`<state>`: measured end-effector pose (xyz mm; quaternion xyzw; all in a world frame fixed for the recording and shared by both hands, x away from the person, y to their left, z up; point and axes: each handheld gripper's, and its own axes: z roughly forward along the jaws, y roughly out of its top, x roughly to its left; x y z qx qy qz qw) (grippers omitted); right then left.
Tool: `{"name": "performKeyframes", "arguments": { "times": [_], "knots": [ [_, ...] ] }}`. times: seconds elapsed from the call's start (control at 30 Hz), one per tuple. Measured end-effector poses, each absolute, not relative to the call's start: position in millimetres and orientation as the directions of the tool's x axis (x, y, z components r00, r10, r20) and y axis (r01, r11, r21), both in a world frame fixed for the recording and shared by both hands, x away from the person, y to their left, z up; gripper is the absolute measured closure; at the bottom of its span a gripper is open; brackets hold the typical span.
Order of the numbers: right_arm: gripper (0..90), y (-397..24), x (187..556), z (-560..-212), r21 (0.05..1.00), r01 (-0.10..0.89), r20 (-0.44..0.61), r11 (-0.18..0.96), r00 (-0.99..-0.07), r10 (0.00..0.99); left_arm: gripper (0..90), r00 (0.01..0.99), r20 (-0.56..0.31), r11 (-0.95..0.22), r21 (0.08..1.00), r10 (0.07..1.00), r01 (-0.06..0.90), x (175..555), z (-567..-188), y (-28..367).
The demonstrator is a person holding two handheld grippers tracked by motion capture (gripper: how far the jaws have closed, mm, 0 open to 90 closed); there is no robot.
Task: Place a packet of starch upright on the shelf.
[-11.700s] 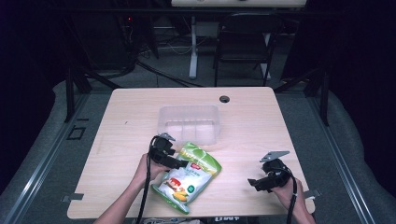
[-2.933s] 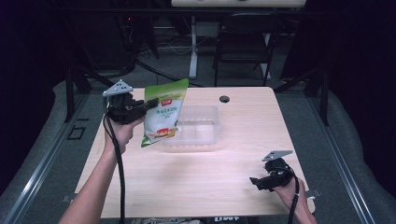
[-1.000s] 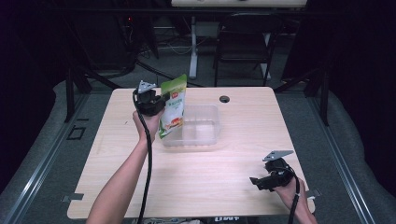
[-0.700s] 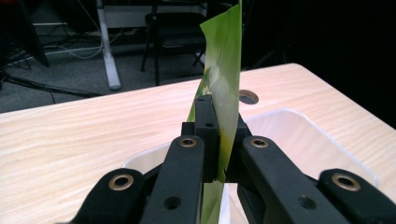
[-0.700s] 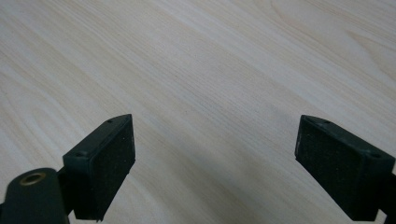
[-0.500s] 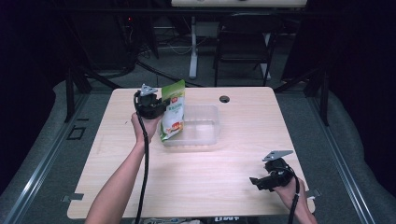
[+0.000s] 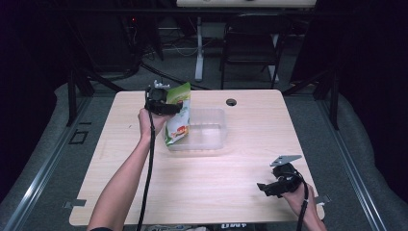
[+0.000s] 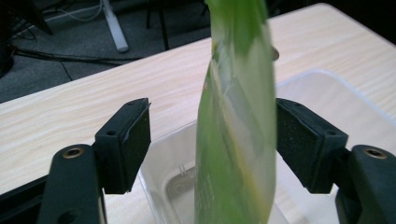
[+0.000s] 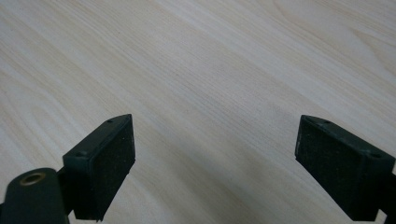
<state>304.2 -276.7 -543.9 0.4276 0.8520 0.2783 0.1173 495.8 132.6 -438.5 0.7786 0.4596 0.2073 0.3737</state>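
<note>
A green snack bag [image 7: 177, 118] stands upright at the left end of a clear plastic container [image 7: 211, 144], its lower end inside the container. My left gripper [image 7: 172, 107] is at the bag's upper part. In the left gripper view the bag [image 8: 236, 140] stands edge-on between the jaws of my left gripper [image 8: 212, 135]. It touches the right pad [image 8: 303, 149] and a gap separates it from the left pad [image 8: 128, 144], so the gripper is open. My right gripper [image 7: 263, 186] rests near the table's front right corner, and in its own view my right gripper [image 9: 215, 154] is open over bare wood.
The light wooden table [image 7: 216, 187] has a round cable hole [image 7: 231, 102] behind the container. A dark chair [image 7: 250, 43] and a table leg stand beyond the far edge. Cables trail from both grippers toward the front edge.
My left hand has brought the bag from the left down into the container's left end, and the jaws have now parted from it. The right gripper has not moved.
</note>
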Motion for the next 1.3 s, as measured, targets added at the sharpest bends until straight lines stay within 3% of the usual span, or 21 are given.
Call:
{"name": "performKeyframes", "arguments": {
  "times": [0.17,0.2,0.37,0.43,0.83,1.3],
  "knots": [
    [11.6,-276.6,303.5,-543.4,0.574,0.664,0.038,0.478,-0.605,0.795,49.4,0.506,0.000,-0.327,0.763,0.863,0.558,499.3,-441.5,125.4],
    [11.6,-276.6,303.6,-543.5,0.573,0.664,0.037,0.480,-0.606,0.795,49.4,0.509,0.004,-0.332,0.763,0.861,0.555,499.1,-441.5,124.4],
    [11.6,-276.4,303.6,-543.9,0.574,0.666,0.038,0.477,-0.604,0.796,71.2,0.526,0.017,-0.356,0.755,0.850,0.551,499.2,-442.6,122.2],
    [11.6,-276.3,303.7,-543.8,0.574,0.665,0.038,0.478,-0.604,0.796,84.6,0.539,0.020,-0.370,0.749,0.842,0.550,498.8,-442.8,122.0],
    [11.6,-276.3,304.1,-544.1,0.576,0.664,0.039,0.477,-0.605,0.796,89.9,0.544,-0.022,-0.318,0.792,0.839,0.522,486.0,-440.6,128.3],
    [11.6,-276.2,304.4,-543.9,0.577,0.664,0.038,0.475,-0.603,0.797,90.0,0.486,-0.059,-0.155,0.909,0.872,0.387,464.7,-457.4,135.4]
  ]
}}
